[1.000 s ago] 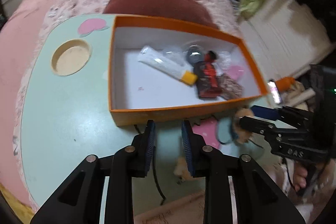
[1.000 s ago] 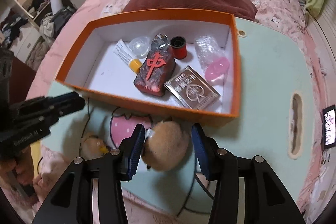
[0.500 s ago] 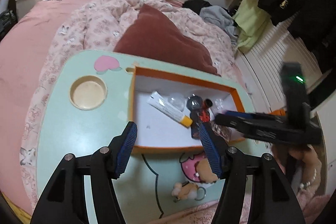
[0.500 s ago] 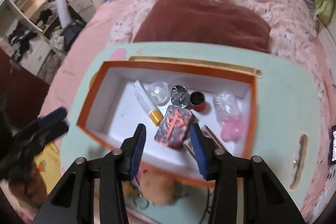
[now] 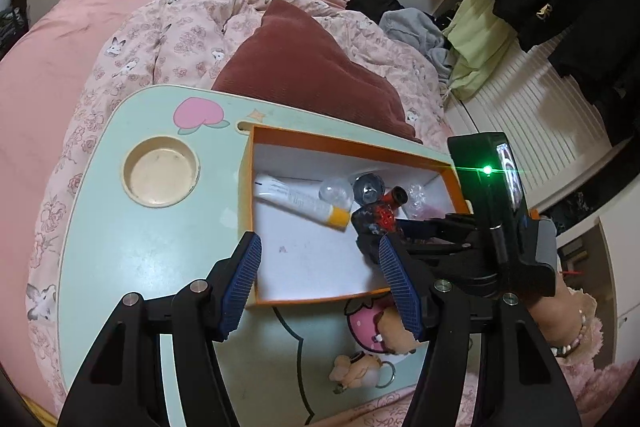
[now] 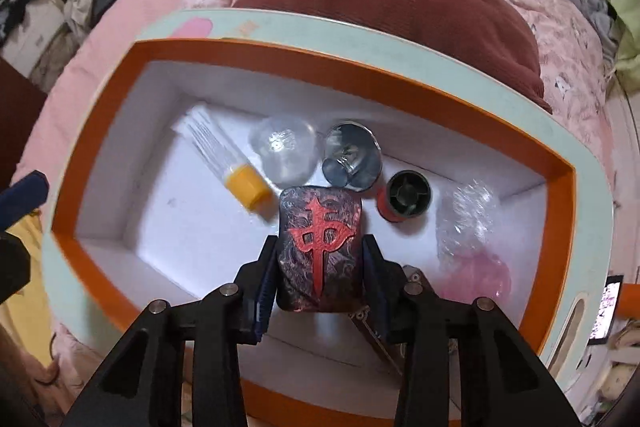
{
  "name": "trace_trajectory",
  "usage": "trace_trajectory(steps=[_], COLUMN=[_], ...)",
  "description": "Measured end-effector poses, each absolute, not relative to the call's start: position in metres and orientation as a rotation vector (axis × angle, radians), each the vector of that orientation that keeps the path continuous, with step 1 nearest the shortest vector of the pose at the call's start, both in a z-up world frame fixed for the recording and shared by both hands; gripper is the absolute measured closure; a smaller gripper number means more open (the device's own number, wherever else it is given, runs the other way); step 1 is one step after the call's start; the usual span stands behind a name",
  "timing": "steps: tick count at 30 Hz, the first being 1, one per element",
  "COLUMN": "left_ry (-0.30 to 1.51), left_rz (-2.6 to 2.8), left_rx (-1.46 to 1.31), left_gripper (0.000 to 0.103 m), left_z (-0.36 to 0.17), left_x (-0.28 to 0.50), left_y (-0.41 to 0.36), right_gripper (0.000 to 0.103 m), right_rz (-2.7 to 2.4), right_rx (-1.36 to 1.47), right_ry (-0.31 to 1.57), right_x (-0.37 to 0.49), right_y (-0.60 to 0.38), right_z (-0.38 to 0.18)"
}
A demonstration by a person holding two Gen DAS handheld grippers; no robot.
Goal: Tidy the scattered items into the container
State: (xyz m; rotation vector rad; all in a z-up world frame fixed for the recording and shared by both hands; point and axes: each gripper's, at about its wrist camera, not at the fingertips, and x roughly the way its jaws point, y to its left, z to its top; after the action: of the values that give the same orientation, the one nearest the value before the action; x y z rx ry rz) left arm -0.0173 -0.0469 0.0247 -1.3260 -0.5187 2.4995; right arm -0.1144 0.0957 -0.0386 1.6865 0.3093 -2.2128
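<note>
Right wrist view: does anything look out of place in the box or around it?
Yes. The right gripper flanks the black-and-red block already lying inside the orange box, pads apparently against its sides, while a plush keychain lies outside on the table.

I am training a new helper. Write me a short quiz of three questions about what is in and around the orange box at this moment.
1. True or false: the tube with the yellow cap lies outside the orange box.
2. Which thing is between the fingers of the right gripper?
A. the red thread spool
B. the dark block with a red symbol
C. the clear ball
3. In the left wrist view, how many plush toys lie on the mint table in front of the box?

Key: 1 false, it lies inside the box; 2 B; 3 two, one of them partly hidden behind a finger.
</note>
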Motion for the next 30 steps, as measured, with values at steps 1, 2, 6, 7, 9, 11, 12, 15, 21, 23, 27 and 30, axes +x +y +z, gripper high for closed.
trace_trajectory(steps=[1, 2, 6, 7, 9, 11, 12, 15, 21, 23, 27, 30], left_ry=[-0.520, -0.523, -0.452, -0.414, -0.243, -0.003, 0.122, 0.436, 0.733, 0.768, 0.846, 0.879], left_rz=[2.497, 2.494, 2.506, 2.512, 2.524, 2.487, 2.455, 2.269, 1.962, 1.885, 1.831, 1.794], left_rx=[-1.332, -1.337, -1.335, -1.332, -1.312, -1.274, -1.277, -1.292, -1.401, -1.454, -1.448, -1.440], left_gripper=[0.041, 0.041, 0.041, 0.041, 0.041, 0.041, 0.041, 0.045, 0.085, 0.085, 0.085, 0.080], left_z=[0.025, 0.025, 0.035, 0.037, 0.046, 0.051, 0.050, 0.042, 0.006, -0.011, -0.021, -0.026], left_x=[-0.018, -0.019, -0.026, -0.028, -0.036, -0.044, -0.048, -0.063, -0.097, -0.106, -0.112, -0.112], left_y=[-0.047, -0.048, -0.046, -0.044, -0.032, -0.015, -0.007, 0.017, 0.039, 0.042, 0.053, 0.063], right_gripper=[0.065, 0.065, 0.065, 0.065, 0.065, 0.065, 0.065, 0.065, 0.065, 0.065, 0.065, 0.065], right_rz=[-2.212, -2.213, -2.241, -2.244, -2.245, -2.274, -2.294, -2.334, -2.329, -2.327, -2.326, -2.329], right_rx=[1.688, 1.676, 1.576, 1.542, 1.471, 1.422, 1.405, 1.379, 1.371, 1.371, 1.370, 1.368], right_ry=[0.293, 0.260, 0.158, 0.122, 0.017, -0.034, -0.048, -0.123, -0.271, -0.288, -0.309, -0.321], right_x=[-0.114, -0.113, -0.103, -0.100, -0.090, -0.082, -0.082, -0.075, -0.069, -0.073, -0.073, -0.074], right_y=[0.097, 0.100, 0.114, 0.119, 0.136, 0.150, 0.154, 0.177, 0.207, 0.212, 0.222, 0.227], right_z=[-0.037, -0.033, -0.007, 0.001, 0.022, 0.037, 0.042, 0.053, 0.051, 0.049, 0.047, 0.047])
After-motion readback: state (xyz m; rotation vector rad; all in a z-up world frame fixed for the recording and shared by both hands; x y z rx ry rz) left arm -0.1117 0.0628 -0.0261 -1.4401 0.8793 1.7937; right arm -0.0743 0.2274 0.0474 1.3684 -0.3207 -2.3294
